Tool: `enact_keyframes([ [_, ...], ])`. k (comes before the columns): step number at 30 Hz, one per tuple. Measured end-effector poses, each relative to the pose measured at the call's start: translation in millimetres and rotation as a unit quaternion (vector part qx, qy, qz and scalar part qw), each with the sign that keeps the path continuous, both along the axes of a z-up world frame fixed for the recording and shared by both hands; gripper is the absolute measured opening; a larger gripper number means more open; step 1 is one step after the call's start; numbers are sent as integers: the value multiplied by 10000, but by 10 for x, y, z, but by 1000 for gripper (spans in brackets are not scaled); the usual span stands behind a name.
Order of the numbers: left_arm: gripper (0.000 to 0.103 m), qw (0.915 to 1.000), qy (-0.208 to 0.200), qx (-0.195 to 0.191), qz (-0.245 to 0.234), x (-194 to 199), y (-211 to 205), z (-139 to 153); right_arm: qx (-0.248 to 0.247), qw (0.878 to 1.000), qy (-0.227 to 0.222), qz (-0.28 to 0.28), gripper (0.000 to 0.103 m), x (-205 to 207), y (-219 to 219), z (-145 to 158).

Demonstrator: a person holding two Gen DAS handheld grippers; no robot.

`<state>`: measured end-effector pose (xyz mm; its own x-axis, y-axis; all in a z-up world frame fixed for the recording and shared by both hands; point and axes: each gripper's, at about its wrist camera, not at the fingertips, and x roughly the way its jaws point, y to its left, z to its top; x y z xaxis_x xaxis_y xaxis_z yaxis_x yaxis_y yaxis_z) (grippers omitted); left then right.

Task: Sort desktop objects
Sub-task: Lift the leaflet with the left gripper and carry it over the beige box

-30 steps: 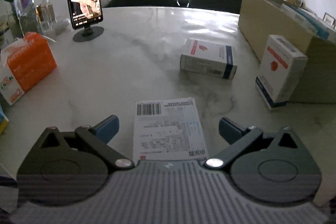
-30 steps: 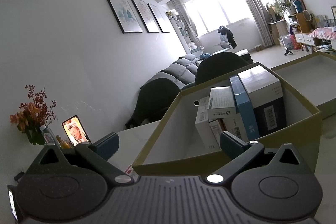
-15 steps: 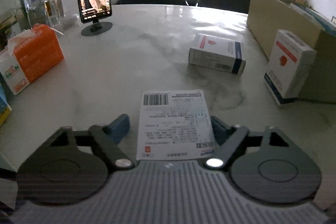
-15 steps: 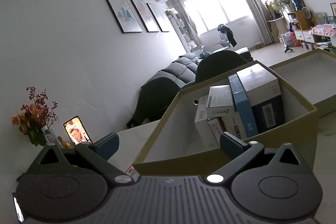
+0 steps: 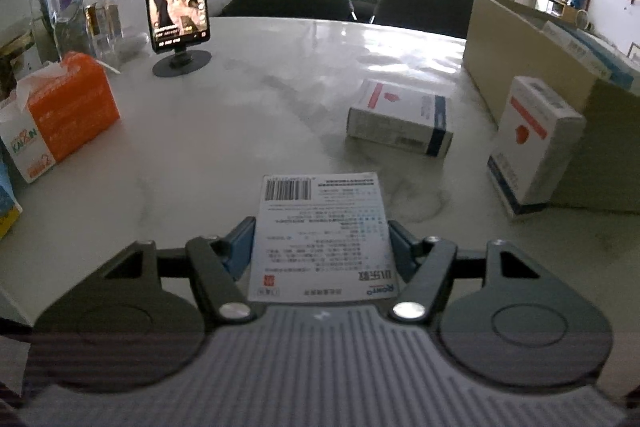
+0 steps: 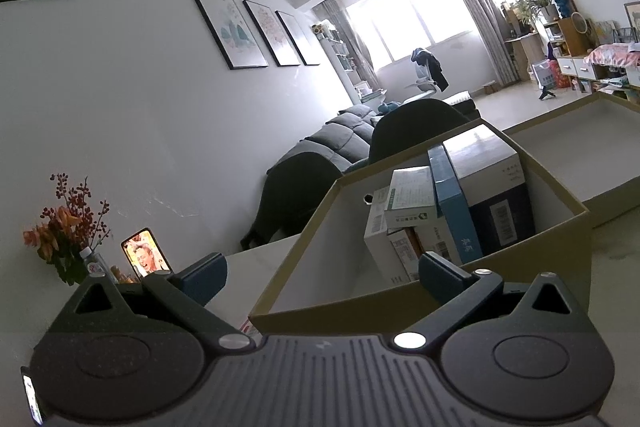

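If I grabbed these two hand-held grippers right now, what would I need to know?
Left gripper: shut on the flat white barcode-printed box, low over the marble table.
Right gripper: open, holding nothing, raised beside the tan cardboard box.
Done: several cartons already stand in that box.
Left: the held box, the lying white red-and-blue carton and the upright white carton.

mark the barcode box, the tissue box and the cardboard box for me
barcode box (image 5: pixel 320 227), left wrist view, printed top face between the jaws.
tissue box (image 5: pixel 74 111), left wrist view, orange side.
cardboard box (image 6: pixel 352 307), right wrist view, near wall.
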<state>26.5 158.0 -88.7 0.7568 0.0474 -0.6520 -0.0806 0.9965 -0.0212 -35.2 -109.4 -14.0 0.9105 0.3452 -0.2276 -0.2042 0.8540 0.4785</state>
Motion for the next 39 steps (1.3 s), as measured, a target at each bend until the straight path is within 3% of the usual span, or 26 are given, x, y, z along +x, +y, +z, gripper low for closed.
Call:
enact_keyframes([
  [39, 67, 9982, -470, -26, -365, -2, -429, 360, 232, 9996, 21, -172, 102, -15, -278, -66],
])
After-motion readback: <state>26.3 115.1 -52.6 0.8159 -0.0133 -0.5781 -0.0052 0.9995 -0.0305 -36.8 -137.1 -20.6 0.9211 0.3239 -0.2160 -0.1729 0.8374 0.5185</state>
